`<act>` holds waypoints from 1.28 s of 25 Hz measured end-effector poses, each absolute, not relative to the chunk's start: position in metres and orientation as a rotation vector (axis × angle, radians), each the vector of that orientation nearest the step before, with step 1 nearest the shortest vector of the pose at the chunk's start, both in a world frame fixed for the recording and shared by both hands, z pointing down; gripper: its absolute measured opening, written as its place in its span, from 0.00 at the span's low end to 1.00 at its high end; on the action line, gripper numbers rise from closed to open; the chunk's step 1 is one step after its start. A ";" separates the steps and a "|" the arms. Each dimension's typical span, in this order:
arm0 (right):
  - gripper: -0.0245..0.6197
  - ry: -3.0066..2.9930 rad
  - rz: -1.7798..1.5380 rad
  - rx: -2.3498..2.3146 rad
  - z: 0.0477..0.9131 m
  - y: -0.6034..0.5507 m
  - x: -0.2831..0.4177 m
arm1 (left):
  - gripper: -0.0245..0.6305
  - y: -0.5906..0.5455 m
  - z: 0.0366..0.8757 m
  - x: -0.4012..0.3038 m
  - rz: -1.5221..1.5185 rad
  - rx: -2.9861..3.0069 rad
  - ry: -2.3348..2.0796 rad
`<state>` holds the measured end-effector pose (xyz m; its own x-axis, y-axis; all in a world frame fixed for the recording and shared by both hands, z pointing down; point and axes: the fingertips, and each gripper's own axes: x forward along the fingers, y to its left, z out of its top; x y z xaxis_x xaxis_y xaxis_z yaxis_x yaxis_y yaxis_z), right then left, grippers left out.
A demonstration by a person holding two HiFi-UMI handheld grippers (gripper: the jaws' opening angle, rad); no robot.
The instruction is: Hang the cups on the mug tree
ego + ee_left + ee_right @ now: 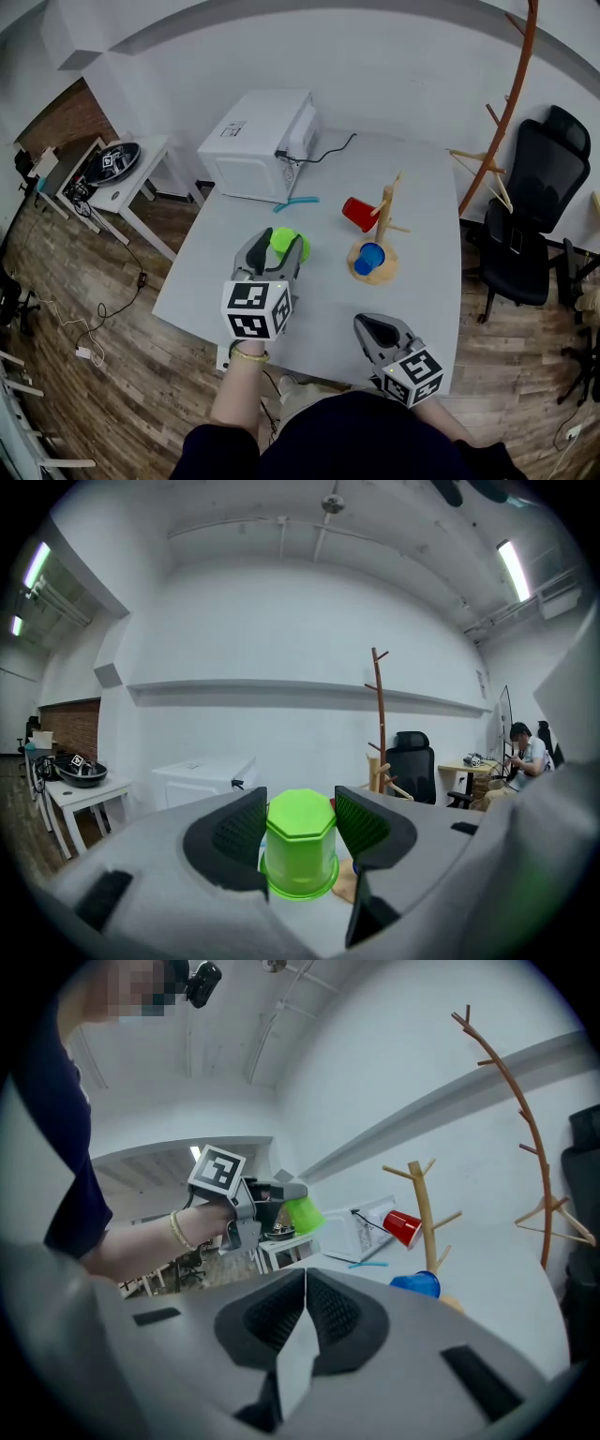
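Gripping a green cup (287, 242) at its sides, the left gripper (298, 808) is held over the near left part of the white table (427, 178). Both pads are pressed against the cup. Its eight-sided bottom is turned up toward the gripper's camera and its wider rim is turned down. In the right gripper view the cup appears lifted clear of the table and tilted.

To the right of the cup, well apart from it, a wooden mug tree (384, 220) is set upright on a round base. A red cup (359, 213) is hung on a peg on the tree's left side, with its mouth pointed away from the trunk. A blue cup (368, 258) is seen low at the base; whether it is hung on a low peg or set on the base cannot be told.

At the near edge, the right gripper (306, 1274) is held with its jaws closed together and nothing between them.

A white boxy appliance (258, 145) is placed at the far left corner of the table, and a thin teal stick (296, 202) lies just in front of it. Beyond the table's right side a black office chair (539, 216) and a tall brown coat stand (514, 98) are seen. A small white side table (127, 192) is set on the wooden floor (84, 309) at the far left.
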<state>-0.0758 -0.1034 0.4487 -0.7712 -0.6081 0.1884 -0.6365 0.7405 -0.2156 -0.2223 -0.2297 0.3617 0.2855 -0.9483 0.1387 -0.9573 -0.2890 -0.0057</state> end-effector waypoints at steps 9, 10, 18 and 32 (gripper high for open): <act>0.08 -2.837 0.417 0.981 0.455 -0.102 -0.050 | 0.40 -0.235 0.332 -0.182 0.137 2.493 -1.828; 0.08 -2.837 0.416 0.976 0.456 -0.101 -0.048 | 0.40 -0.235 0.329 -0.178 0.133 2.499 -1.830; 0.08 -2.834 0.397 0.965 0.460 -0.098 -0.027 | 0.40 -0.239 0.312 -0.146 0.080 2.539 -1.814; 0.08 -2.836 0.390 0.987 0.461 -0.101 0.005 | 0.40 -0.246 0.287 -0.110 0.031 2.589 -1.827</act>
<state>0.0050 -0.1009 0.4606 -0.7815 -0.5942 0.1901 -0.6235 0.7549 -0.2035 -0.1101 -0.2460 0.2871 0.3354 -0.9421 0.0003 -0.9415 -0.3352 -0.0338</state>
